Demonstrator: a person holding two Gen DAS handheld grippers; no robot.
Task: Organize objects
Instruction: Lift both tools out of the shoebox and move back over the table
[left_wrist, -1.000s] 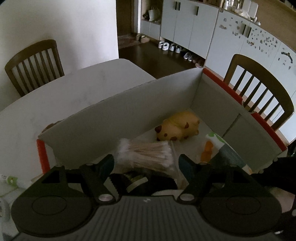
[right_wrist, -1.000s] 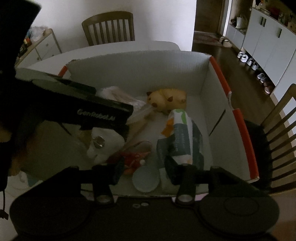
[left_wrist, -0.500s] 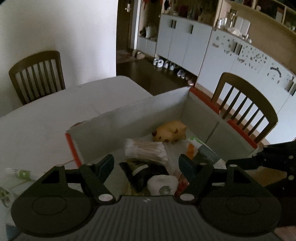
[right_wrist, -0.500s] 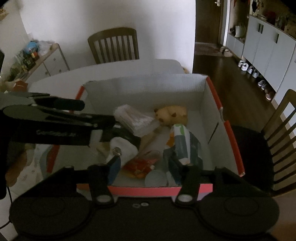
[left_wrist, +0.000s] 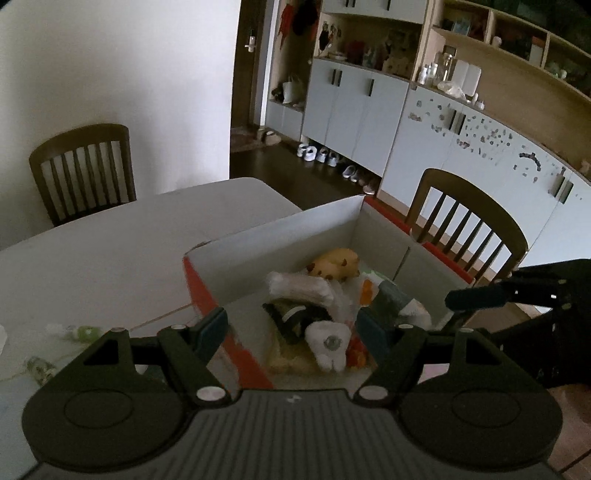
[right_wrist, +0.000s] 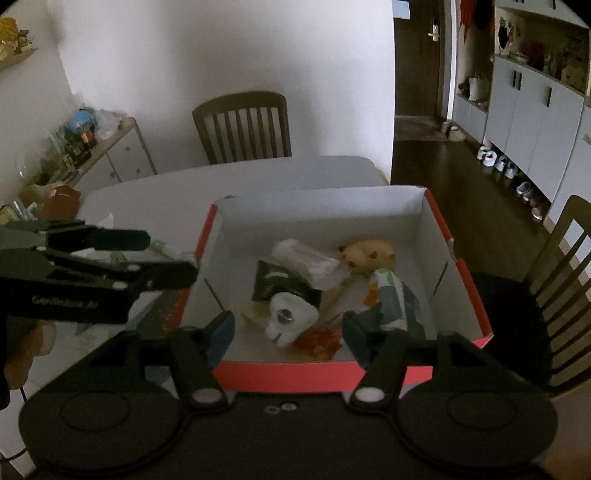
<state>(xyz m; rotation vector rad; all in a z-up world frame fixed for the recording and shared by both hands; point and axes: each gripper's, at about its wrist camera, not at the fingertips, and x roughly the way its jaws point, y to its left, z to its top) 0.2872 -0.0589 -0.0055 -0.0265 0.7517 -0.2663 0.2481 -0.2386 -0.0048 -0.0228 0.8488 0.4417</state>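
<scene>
A cardboard box (right_wrist: 325, 369), red outside and white inside, stands on the white table (left_wrist: 110, 251). In it lie a yellow plush toy (right_wrist: 369, 254), a clear bag of cotton swabs (right_wrist: 306, 262), a dark packet (right_wrist: 273, 284), a white tooth-shaped toy (right_wrist: 288, 319) and a colourful pack (right_wrist: 391, 299). My right gripper (right_wrist: 288, 325) hovers over the box's near rim, its jaws opening with nothing gripped. My left gripper (left_wrist: 291, 325) hangs above the box's left near corner, jaws opening and also holding nothing; in the right wrist view the left gripper (right_wrist: 170, 255) sits left of the box.
Wooden chairs stand at the table's far side (right_wrist: 243, 125) and right of the box (left_wrist: 469, 218). Small wrapped items (left_wrist: 77, 330) lie on the table left of the box. A cluttered sideboard (right_wrist: 92, 147) is at the far left, and cabinets with shoes (left_wrist: 332, 158) lie beyond.
Both grippers have risen and drawn back from inside the box to above its near side. The right gripper's jaws have widened, and the colourful pack stays in the box.
</scene>
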